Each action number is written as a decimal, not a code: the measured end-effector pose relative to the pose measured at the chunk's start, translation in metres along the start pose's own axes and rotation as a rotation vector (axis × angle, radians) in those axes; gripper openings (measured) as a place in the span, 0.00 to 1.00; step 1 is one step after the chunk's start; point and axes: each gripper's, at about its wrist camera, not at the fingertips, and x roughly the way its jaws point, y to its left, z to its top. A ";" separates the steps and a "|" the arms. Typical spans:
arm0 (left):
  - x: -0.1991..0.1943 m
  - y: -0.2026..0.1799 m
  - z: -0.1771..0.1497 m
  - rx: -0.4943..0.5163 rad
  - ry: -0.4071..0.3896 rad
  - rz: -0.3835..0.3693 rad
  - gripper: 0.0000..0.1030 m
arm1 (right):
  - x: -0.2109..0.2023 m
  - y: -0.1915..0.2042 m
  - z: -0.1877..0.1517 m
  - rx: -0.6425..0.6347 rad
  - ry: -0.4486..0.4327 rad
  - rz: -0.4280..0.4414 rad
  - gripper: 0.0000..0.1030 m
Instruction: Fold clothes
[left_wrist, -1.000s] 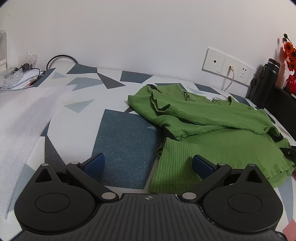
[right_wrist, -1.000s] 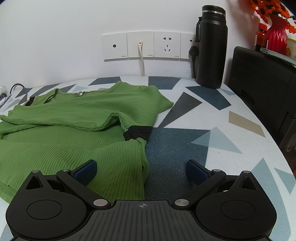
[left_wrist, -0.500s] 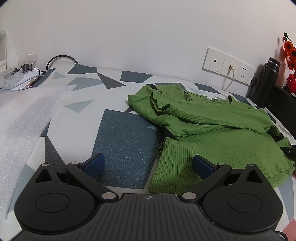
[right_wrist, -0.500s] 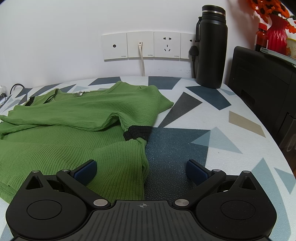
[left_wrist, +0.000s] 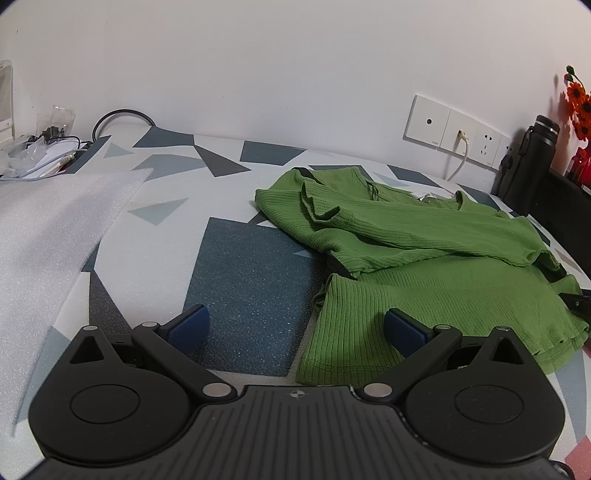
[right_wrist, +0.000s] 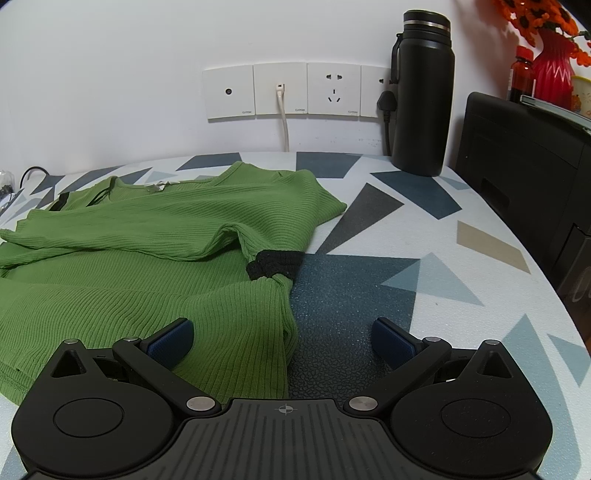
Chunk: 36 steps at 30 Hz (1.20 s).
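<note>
A green ribbed sweater (left_wrist: 424, 258) lies partly folded on the patterned table, sleeves laid across its body. Its black-trimmed cuff (right_wrist: 275, 264) rests at the right edge. My left gripper (left_wrist: 295, 325) is open just above the table at the sweater's lower left corner, with the hem between its blue pads. My right gripper (right_wrist: 282, 338) is open at the sweater's lower right corner (right_wrist: 258, 339), with the cloth edge between its fingers. Neither holds anything.
White foam sheet (left_wrist: 48, 229) covers the table's left side, with cables and clutter (left_wrist: 44, 147) behind. A black bottle (right_wrist: 423, 88) and wall sockets (right_wrist: 306, 90) stand at the back. A black box (right_wrist: 524, 177) and red vase (right_wrist: 554, 70) sit at the right.
</note>
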 end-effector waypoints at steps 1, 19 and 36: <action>0.000 0.000 0.000 0.000 0.000 0.001 0.99 | 0.000 0.000 0.000 0.000 0.000 -0.001 0.99; 0.007 -0.018 -0.002 0.110 0.045 0.086 1.00 | 0.000 0.001 0.001 -0.002 0.000 -0.004 0.99; 0.007 -0.017 -0.004 0.114 0.045 0.079 1.00 | 0.001 0.000 0.001 -0.001 -0.001 -0.005 0.99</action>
